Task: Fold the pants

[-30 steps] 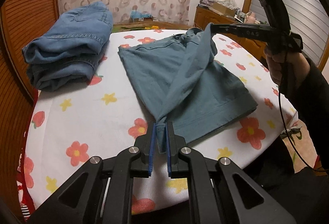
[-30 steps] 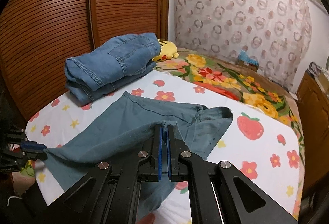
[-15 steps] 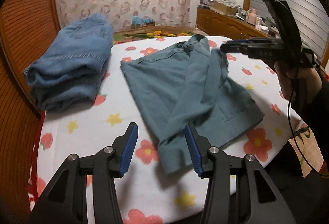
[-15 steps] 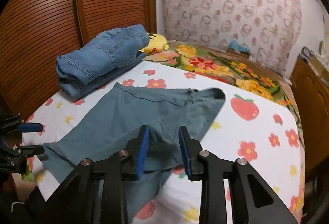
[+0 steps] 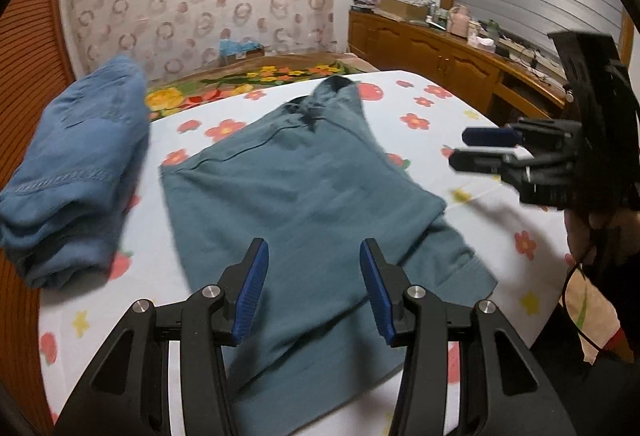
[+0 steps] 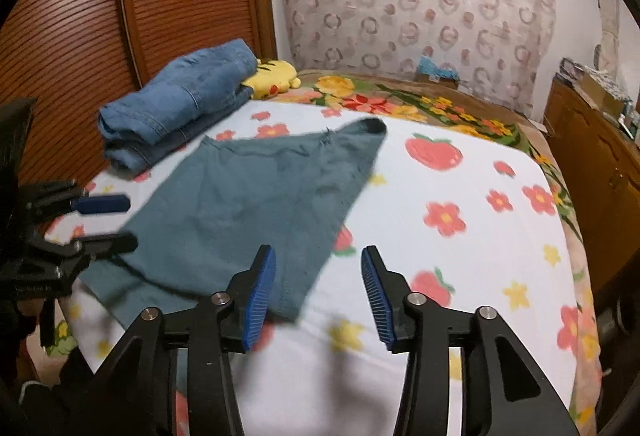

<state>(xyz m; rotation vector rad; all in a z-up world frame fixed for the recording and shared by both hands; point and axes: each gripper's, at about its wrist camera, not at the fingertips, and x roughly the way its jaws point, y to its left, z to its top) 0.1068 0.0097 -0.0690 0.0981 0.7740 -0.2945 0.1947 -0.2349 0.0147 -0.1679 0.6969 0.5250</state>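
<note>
The teal pants (image 5: 304, 204) lie folded in half lengthwise on the flowered table cover (image 5: 120, 300), waist at the far end. They also show in the right wrist view (image 6: 248, 212). My left gripper (image 5: 314, 292) is open and empty, hovering over the near leg end. My right gripper (image 6: 318, 292) is open and empty above the pants' right edge. It also shows in the left wrist view (image 5: 476, 152), off to the right of the pants. The left gripper shows in the right wrist view (image 6: 112, 222) at the left.
A stack of folded blue jeans (image 5: 76, 176) lies at the table's left, also in the right wrist view (image 6: 180, 104). A yellow plush toy (image 6: 276, 76) sits behind it. A wooden sideboard (image 5: 432, 52) stands at the right. Wooden slatted doors (image 6: 80, 16) are close on the left.
Both grippers let go of the pants and opened. The lifted leg has dropped flat onto the other leg. Both grippers have drawn back a little.
</note>
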